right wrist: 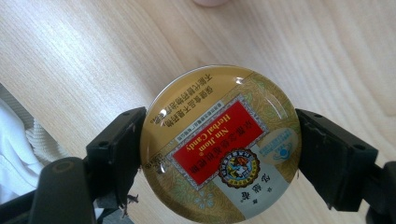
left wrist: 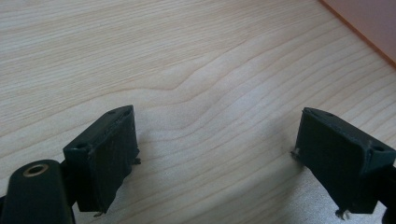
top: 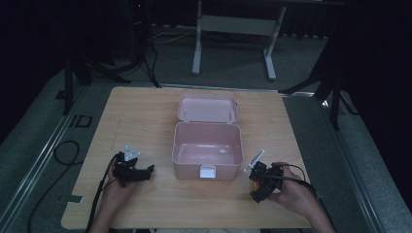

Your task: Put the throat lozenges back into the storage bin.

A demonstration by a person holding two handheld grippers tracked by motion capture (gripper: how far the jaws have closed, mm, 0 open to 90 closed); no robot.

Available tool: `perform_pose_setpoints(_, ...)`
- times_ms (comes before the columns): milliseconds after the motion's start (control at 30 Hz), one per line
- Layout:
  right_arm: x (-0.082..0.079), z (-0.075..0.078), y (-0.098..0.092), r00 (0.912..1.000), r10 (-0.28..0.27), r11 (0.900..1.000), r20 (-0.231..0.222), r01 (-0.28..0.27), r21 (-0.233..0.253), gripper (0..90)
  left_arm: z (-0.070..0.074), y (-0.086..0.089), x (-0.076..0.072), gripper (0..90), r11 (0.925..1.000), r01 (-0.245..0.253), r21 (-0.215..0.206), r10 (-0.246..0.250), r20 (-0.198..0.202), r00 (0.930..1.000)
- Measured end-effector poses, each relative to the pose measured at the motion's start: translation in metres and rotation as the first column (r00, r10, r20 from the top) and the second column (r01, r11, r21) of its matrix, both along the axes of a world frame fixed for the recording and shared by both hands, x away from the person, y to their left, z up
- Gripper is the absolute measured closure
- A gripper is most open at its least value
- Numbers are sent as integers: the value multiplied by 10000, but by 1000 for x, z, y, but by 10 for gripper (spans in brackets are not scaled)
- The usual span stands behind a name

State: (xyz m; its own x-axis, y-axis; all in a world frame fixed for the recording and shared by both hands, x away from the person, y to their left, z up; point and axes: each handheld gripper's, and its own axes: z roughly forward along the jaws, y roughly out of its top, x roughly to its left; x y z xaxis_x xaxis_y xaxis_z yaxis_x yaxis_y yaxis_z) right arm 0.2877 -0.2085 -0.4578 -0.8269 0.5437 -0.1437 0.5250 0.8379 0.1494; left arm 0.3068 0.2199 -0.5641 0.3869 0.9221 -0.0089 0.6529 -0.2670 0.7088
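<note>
Holding a round candy tin [right wrist: 220, 144] clamped edge to edge between its jaws, the right gripper [top: 261, 183] sits low over the wooden surface [top: 145, 111], just right of the open pink box [top: 208, 145]; the pick-up appears done. The box is empty with its lid back, so placing the tin inside looks outstanding; the left gripper [left wrist: 219, 158] rests spread and empty left of the box.
</note>
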Motion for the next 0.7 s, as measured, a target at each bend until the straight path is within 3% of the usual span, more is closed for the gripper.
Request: perform_pose_setpoints(700, 10, 17, -5, 9999, -41, 9999, 96, 43, -160, 205, 0, 0, 0, 133, 10000, 0, 1, 0, 0, 10000)
